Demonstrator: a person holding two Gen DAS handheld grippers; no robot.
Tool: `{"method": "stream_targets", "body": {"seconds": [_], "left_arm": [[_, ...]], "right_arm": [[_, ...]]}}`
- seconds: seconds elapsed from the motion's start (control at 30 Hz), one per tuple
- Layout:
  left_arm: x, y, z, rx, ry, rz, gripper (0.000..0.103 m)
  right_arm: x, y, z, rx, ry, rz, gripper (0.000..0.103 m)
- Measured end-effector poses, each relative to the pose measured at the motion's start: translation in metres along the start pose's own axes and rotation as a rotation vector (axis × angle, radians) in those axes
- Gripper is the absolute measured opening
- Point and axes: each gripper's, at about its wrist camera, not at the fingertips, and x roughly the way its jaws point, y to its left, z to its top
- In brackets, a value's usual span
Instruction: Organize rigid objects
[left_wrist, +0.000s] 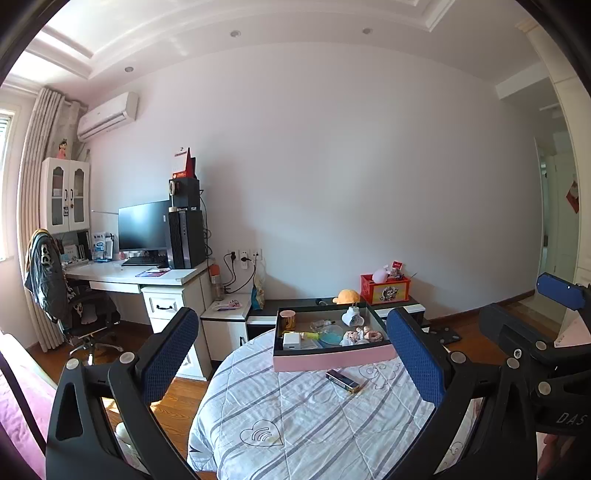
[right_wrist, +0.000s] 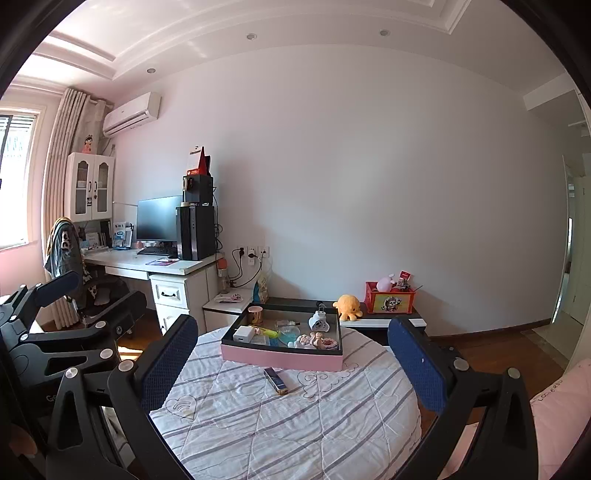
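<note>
A pink-sided tray (left_wrist: 334, 360) (right_wrist: 280, 356) stands on a round table covered by a striped quilt (left_wrist: 303, 417) (right_wrist: 280, 417). In it lie a white charger block (left_wrist: 291, 340) (right_wrist: 243, 333), a copper cup (left_wrist: 287, 319) (right_wrist: 255, 314), a white figurine (left_wrist: 351, 315) (right_wrist: 319, 320), a blue dish and small pink pieces. A small dark box (left_wrist: 342, 380) (right_wrist: 276, 380) lies on the quilt in front of the tray. My left gripper (left_wrist: 295, 354) is open and empty, held above the table short of the tray. My right gripper (right_wrist: 291, 362) is open and empty too, beside it.
A low black-and-white cabinet behind the table carries an orange plush octopus (right_wrist: 347, 305) and a red box (right_wrist: 389, 297). A white desk (right_wrist: 155, 264) with monitor and computer tower stands at the left with an office chair (left_wrist: 74, 302). Wooden floor lies around; a doorway is at the right.
</note>
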Motion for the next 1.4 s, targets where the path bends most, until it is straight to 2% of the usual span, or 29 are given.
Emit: {"method": "stream_targets", "body": {"seconds": [0.43,0.7,1.17,1.23,1.4], "left_arm": [[0.016,-0.011,-0.009,0.01,0.029,-0.002,0.103],[0.061,-0.028,-0.023,0.024,0.108,-0.036,0.103],[0.215,-0.095,-0.099,-0.005,0.503,-0.125,0.103],[0.241,-0.101,-0.113,-0.02,0.563,-0.106,0.103],[0.308,-0.101,-0.154,-0.032,0.74,0.008,0.103]], "right_arm": [[0.011,-0.008,-0.006,0.016,0.029,-0.01,0.103],[0.043,-0.03,-0.02,0.046,0.09,-0.025,0.103],[0.163,-0.115,-0.094,0.151,0.323,-0.134,0.103],[0.183,-0.127,-0.105,0.163,0.351,-0.143,0.103],[0.226,-0.152,-0.126,0.189,0.419,-0.158,0.103]]}}
